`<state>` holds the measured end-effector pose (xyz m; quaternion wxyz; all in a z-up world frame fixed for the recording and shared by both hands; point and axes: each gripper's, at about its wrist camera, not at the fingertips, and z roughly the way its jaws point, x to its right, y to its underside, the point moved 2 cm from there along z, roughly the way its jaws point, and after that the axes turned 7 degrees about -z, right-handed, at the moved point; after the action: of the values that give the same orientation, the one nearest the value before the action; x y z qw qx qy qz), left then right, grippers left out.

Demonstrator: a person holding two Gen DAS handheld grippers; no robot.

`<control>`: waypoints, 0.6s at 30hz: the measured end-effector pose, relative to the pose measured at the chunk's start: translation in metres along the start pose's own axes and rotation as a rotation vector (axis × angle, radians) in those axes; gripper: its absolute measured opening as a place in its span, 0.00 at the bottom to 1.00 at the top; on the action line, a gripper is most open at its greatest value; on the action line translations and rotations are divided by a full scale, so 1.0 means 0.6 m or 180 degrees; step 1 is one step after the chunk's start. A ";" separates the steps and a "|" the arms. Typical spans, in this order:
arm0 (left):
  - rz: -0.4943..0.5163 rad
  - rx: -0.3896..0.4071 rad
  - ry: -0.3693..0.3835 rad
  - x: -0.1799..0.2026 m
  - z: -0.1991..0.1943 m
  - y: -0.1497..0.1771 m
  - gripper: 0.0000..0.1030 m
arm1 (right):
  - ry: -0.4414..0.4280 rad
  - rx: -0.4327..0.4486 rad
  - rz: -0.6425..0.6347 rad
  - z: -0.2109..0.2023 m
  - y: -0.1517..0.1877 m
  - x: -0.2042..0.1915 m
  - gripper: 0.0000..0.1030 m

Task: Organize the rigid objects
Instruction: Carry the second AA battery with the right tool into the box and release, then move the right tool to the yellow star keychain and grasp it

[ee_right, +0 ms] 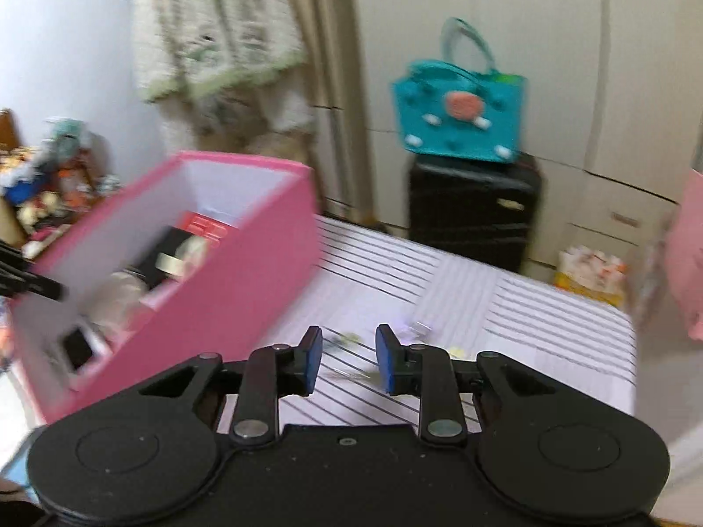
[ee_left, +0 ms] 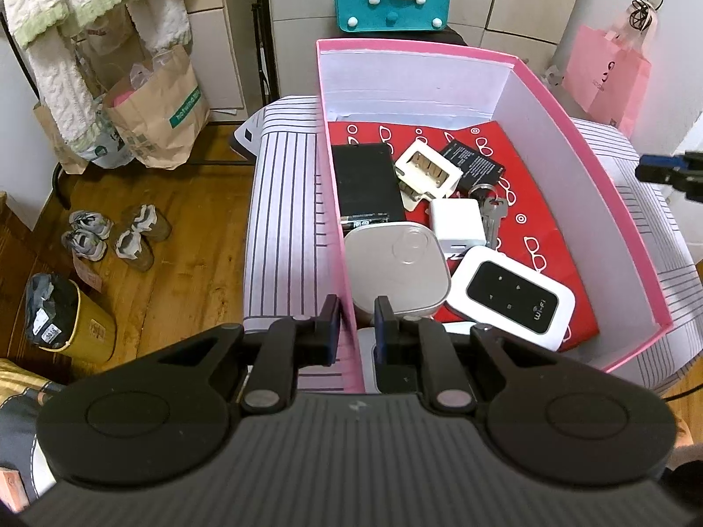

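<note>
From the left wrist view, the pink box [ee_left: 571,123] stands open on the striped cloth [ee_left: 285,228], white inside with a red patterned sheet on its floor, its long axis running away from the camera. The left gripper [ee_left: 356,325] is clamped on the box's near left wall, one pad outside, one inside. Inside the box, the silver square case [ee_left: 397,268] lies at the near left, with the white Wi-Fi router [ee_left: 512,301] just to its right, pointing slantwise. The black slab [ee_left: 364,184] lies lengthwise along the left wall.

From the right wrist view, which is blurred, the right gripper [ee_right: 348,362] hangs over the striped cloth to the right of the pink box, jaws apart and empty. Small items on the cloth beyond it are too blurred to name.
</note>
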<state>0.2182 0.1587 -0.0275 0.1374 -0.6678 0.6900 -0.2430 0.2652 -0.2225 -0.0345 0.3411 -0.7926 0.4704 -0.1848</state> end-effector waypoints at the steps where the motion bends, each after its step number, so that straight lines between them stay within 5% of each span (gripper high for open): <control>1: -0.0006 0.0002 -0.0004 0.000 0.000 0.000 0.13 | 0.0080 -0.0016 0.0019 0.005 0.011 0.011 0.35; 9: -0.0067 0.0026 -0.0031 0.000 -0.001 0.002 0.13 | 0.0320 -0.0182 0.0126 0.044 0.070 0.062 0.48; 18: -0.0072 0.0028 -0.0066 0.003 -0.001 0.003 0.13 | 0.0254 -0.0157 0.0065 0.076 0.077 0.061 0.54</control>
<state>0.2160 0.1569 -0.0275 0.1447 -0.6774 0.6799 -0.2407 0.2825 -0.2529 -0.1007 0.3044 -0.7879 0.4962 -0.2010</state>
